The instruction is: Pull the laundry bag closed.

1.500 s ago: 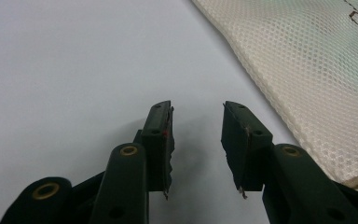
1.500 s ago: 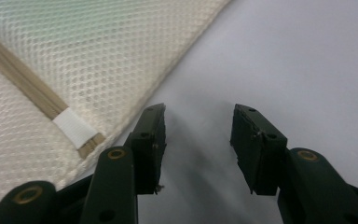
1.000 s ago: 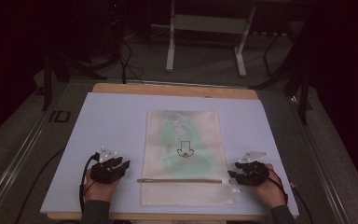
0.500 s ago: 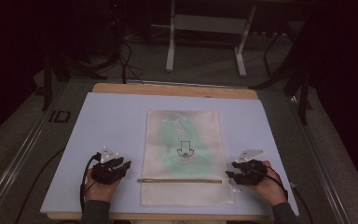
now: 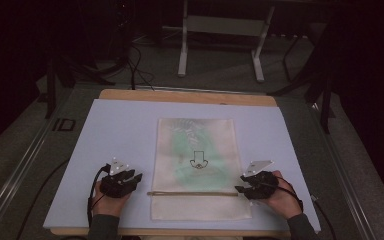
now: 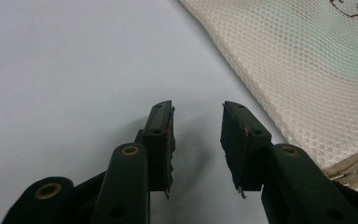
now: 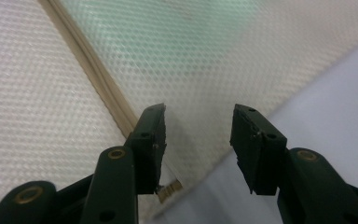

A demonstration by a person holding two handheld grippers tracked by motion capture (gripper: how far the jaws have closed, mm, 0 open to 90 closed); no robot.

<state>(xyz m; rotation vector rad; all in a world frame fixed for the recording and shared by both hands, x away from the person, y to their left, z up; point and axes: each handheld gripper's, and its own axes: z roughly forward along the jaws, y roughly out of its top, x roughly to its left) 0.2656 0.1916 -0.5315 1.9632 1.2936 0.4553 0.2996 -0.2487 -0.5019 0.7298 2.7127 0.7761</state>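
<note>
A cream mesh bag (image 5: 196,160) with green contents and a small black print lies flat on a pale blue mat (image 5: 120,130). A tan zipper (image 5: 192,193) runs across its near part. My left gripper (image 5: 135,179) rests on the mat just left of the bag, open with nothing between its jaws (image 6: 196,126); the bag's edge (image 6: 298,70) lies to its right. My right gripper (image 5: 239,189) sits at the bag's right edge by the zipper's end, open (image 7: 198,130) over the mesh. Its jaws have just been closing slightly, gripping nothing. The zipper (image 7: 93,70) runs past its left jaw.
The mat covers a wooden table (image 5: 190,96) whose far edge shows. Beyond it stand a white metal frame (image 5: 220,30) and cables on a dark floor. Bare mat (image 6: 74,56) stretches to the left of the bag and beyond it.
My right gripper has shifted left, up to the bag's right edge by the zipper's end. The left gripper and the bag have stayed put.
</note>
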